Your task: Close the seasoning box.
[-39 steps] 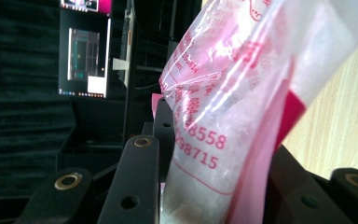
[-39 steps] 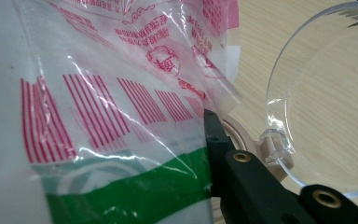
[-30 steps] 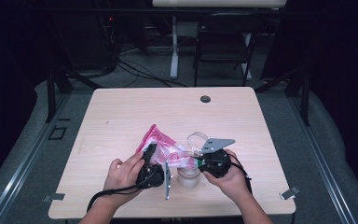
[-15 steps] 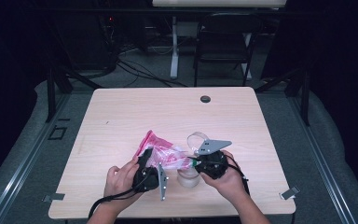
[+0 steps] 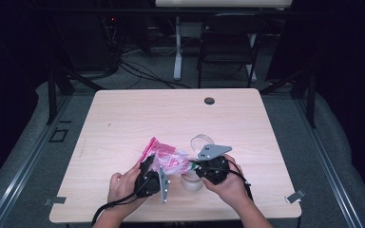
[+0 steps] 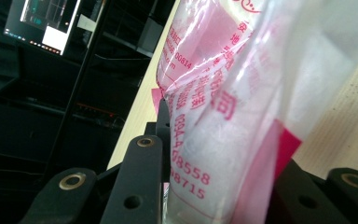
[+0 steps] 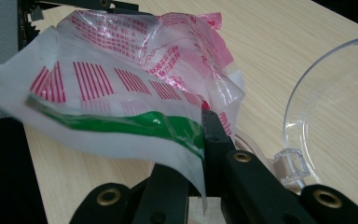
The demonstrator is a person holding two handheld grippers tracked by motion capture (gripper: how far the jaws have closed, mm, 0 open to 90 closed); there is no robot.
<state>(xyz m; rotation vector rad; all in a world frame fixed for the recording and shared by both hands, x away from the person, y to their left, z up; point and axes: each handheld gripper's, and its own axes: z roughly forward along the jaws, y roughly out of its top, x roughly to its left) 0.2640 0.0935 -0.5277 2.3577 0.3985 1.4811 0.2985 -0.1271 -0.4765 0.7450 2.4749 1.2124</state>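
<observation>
the high view shows both hands low over the near edge of the bench (image 5: 123, 118), the pink bag (image 5: 164, 156) stretched between them. the left tool (image 6: 214, 154) has been closing on the bag; the right tool (image 7: 200, 135) is clenched on its green-striped edge beside a clear jar (image 7: 335, 107).

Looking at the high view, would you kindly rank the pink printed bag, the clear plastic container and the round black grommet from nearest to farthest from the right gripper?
From the right gripper:
1. Pink printed bag, pinched in its jaws, to its left.
2. Clear plastic container, just beyond the gripper, toward the table's middle.
3. Round black grommet, near the table's far edge.
</observation>
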